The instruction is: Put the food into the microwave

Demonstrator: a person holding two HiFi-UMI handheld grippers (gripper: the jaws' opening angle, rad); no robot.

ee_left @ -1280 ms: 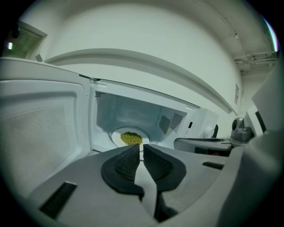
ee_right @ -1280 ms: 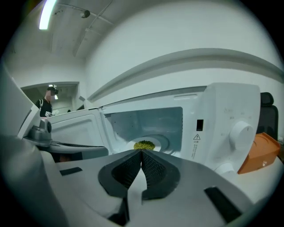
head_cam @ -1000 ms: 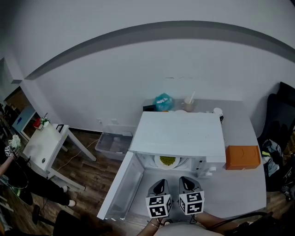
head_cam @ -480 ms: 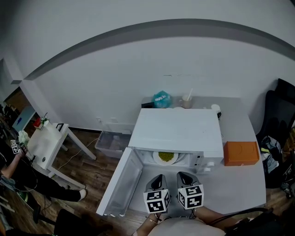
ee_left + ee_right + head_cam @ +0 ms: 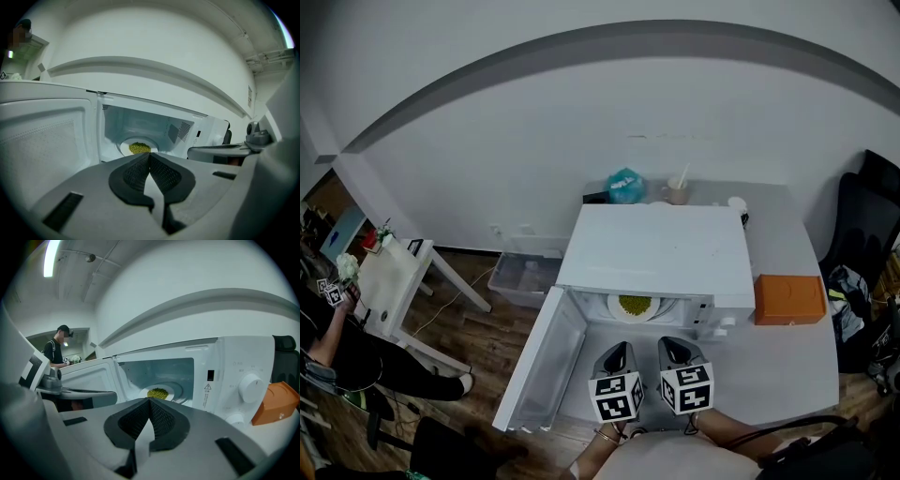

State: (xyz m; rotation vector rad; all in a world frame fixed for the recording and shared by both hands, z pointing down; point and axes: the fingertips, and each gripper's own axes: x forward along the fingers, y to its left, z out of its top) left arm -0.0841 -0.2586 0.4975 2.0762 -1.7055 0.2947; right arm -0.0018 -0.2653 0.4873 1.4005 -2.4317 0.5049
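A white microwave stands on the grey table with its door swung open to the left. Inside, a white plate of green food rests on the turntable; it shows too in the left gripper view and the right gripper view. My left gripper and right gripper hover side by side in front of the cavity, both shut with nothing held. Their pads meet tip to tip in each gripper view.
An orange box lies on the table right of the microwave. A teal bag and a cup stand behind it. A clear bin and a small white table stand on the floor left. A person stands far left.
Both grippers have drawn slightly back from the microwave opening, staying shut. The view has shifted a little; the plate remains inside.
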